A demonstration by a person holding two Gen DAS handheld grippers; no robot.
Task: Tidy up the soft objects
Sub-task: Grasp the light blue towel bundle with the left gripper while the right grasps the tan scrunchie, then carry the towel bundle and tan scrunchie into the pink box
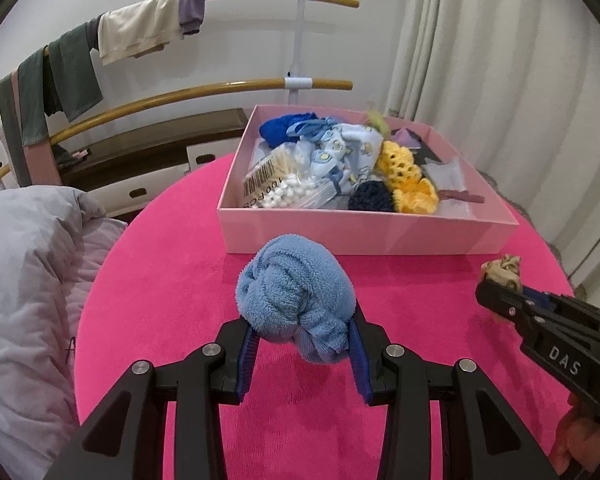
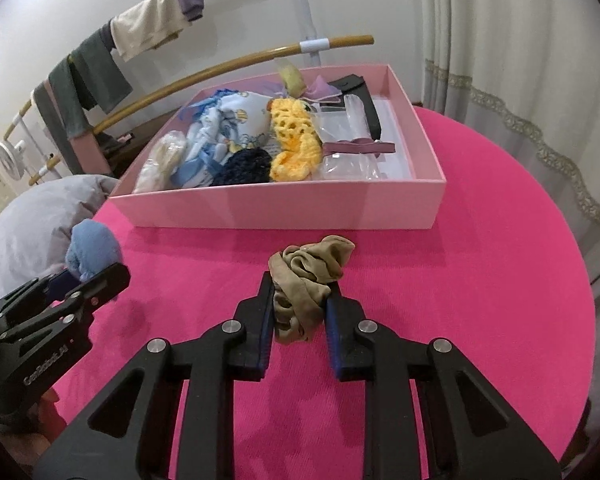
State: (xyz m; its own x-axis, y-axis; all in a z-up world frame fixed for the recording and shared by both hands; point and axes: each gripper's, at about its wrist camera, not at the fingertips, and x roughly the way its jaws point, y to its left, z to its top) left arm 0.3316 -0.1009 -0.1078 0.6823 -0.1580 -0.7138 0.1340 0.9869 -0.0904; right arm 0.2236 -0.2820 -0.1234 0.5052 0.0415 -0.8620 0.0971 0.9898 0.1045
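Observation:
My left gripper [image 1: 302, 330] is shut on a balled light-blue towel [image 1: 296, 292] and holds it just above the pink round table [image 1: 172, 280], in front of the pink box [image 1: 364, 234]. My right gripper [image 2: 298, 300] is shut on a bunched tan stocking [image 2: 308, 276] near the box's front wall [image 2: 284, 208]. The left gripper with the blue towel [image 2: 94, 254] shows at the left of the right wrist view. The right gripper with the tan stocking [image 1: 502, 270] shows at the right of the left wrist view.
The pink box holds a yellow crochet piece [image 1: 406, 176], a navy crochet ball [image 1: 370, 196], printed blue cloth [image 1: 340, 152], a cotton-bud bag [image 1: 280, 188] and plastic bags. A grey duvet [image 1: 28, 280] lies left. A clothes rack [image 1: 204, 92] stands behind, curtains [image 1: 500, 60] right.

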